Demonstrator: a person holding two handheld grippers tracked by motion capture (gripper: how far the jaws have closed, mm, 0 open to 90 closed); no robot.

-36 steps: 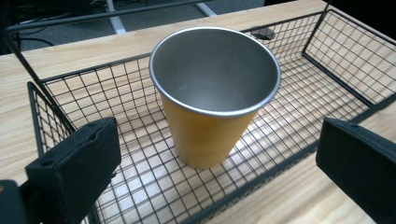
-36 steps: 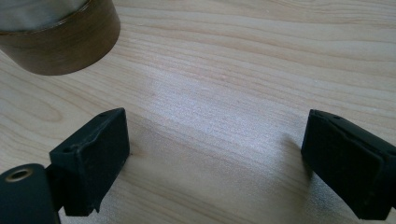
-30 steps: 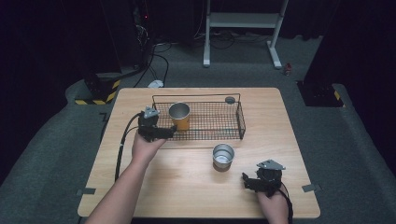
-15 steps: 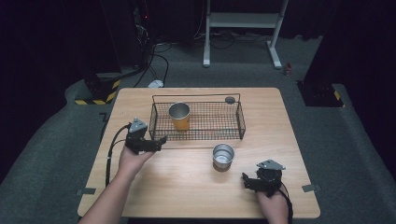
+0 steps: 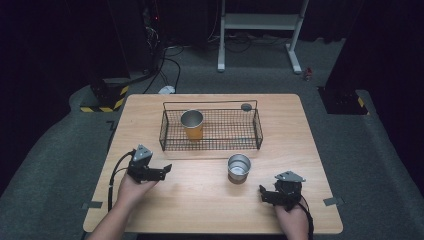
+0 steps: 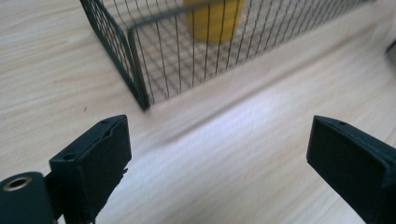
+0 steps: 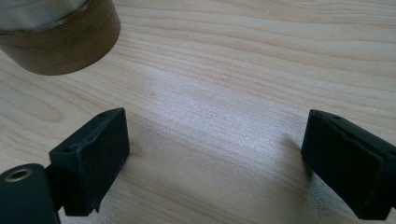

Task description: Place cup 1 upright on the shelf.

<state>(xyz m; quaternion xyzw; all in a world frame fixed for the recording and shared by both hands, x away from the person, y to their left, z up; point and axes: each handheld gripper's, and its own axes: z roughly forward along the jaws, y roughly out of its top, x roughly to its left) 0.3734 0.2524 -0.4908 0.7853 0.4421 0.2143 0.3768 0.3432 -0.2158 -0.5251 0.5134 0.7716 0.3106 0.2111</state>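
The left gripper (image 5: pixel 161 171) sat near the left edge of the bench (image 5: pixel 150 210), held up in the person's hand. Its jaws were wide apart and held nothing. It pointed toward the near left corner of the wire basket (image 5: pixel 165 142), which looked like the reason it was there: the yellow cup (image 5: pixel 192 125) stood upright inside the basket, at its left end. In the left gripper view the cup (image 6: pixel 212 18) showed blurry behind the wire.

A small dark round thing (image 5: pixel 246 106) lay at the far right corner of the basket. I could not tell what it was.

The silver cup (image 5: pixel 238 167) stood upright on the bare bench, just outside the near side of the basket. It was probably the cup to go in next.

The right gripper (image 5: pixel 264 194) rested low near the near right corner of the bench, with the silver cup close by. Its jaws were also wide and empty, maybe ready to take the cup.

I saw no words or labels on anything.
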